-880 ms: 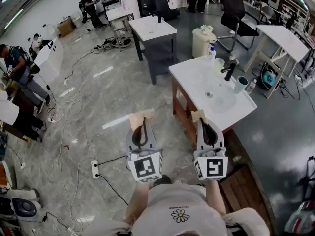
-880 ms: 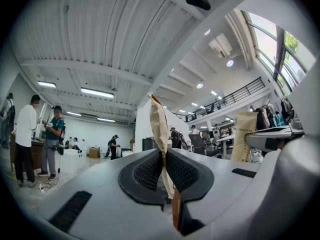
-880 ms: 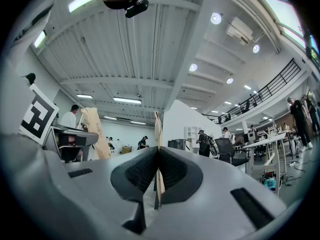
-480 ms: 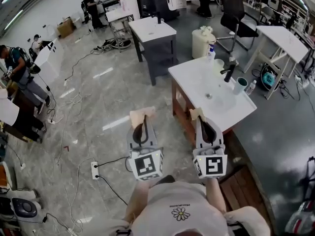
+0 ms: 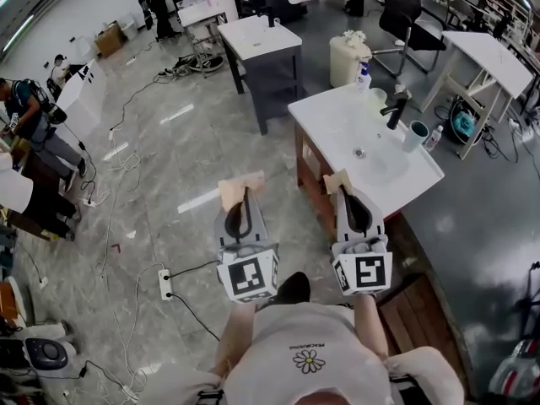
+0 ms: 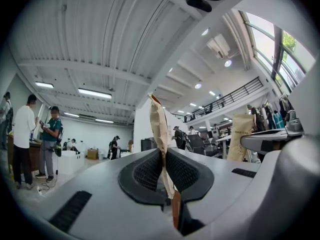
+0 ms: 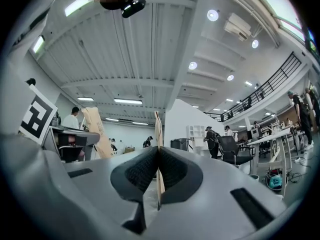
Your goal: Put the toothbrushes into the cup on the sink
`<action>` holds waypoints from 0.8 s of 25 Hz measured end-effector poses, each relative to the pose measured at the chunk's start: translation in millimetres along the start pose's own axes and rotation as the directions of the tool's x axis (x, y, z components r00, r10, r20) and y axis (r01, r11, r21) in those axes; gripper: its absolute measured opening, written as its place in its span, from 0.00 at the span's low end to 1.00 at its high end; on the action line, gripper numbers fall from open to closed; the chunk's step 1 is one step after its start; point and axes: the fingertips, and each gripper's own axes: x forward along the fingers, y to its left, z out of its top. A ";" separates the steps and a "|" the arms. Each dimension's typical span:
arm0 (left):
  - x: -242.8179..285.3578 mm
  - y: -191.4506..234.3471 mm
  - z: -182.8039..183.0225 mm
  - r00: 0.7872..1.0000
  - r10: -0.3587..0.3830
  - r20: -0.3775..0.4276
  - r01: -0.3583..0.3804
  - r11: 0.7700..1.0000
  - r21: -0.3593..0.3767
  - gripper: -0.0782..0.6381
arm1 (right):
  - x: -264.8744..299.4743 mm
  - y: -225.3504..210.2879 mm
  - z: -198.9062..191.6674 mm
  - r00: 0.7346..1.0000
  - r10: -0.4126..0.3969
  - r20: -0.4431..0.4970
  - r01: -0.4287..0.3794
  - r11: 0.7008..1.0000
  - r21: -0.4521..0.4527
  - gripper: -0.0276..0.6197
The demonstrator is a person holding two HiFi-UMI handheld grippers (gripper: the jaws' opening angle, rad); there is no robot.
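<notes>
In the head view a white sink counter [image 5: 329,121] stands ahead to the right, with a black faucet [image 5: 393,112] and a teal-rimmed cup [image 5: 413,135] beside it. I cannot make out any toothbrushes. My left gripper [image 5: 241,189] hangs over the floor, left of the counter, shut with its tan pads pressed together and nothing between them. My right gripper [image 5: 338,182] is level with the counter's near corner, likewise shut and empty. The left gripper view shows its shut tan fingertips [image 6: 161,129]. In the right gripper view the fingertips [image 7: 158,134] are shut as well.
A soap bottle [image 5: 364,76] and a small bottle [image 5: 434,137] stand on the counter. Behind it are a white table [image 5: 257,40], a white bin [image 5: 346,57] and an office chair [image 5: 405,15]. A power strip [image 5: 165,283] and cables lie on the floor, with people [image 5: 34,125] at left.
The view has shifted a little and the sink sits slightly higher and closer. A shoe now shows below the grippers. Both grippers stay shut and side by side.
</notes>
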 end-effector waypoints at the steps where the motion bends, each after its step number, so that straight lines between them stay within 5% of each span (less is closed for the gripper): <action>1: 0.6 1.4 -2.8 1.000 0.003 -0.005 -0.003 1.000 -0.008 0.16 | 1.3 2.5 -3.0 1.000 0.009 -0.009 -0.009 1.000 -0.013 0.06; 9: 37.7 -3.1 -27.2 0.999 -0.035 -0.016 0.034 0.999 -0.019 0.16 | 36.2 30.3 -20.7 0.983 0.184 -0.026 -0.186 0.977 -0.108 0.06; 20: 147.9 23.5 -46.7 1.000 -0.015 -0.001 0.015 0.999 -0.038 0.16 | 124.0 12.9 -52.0 0.976 0.212 -0.053 -0.217 0.969 -0.119 0.06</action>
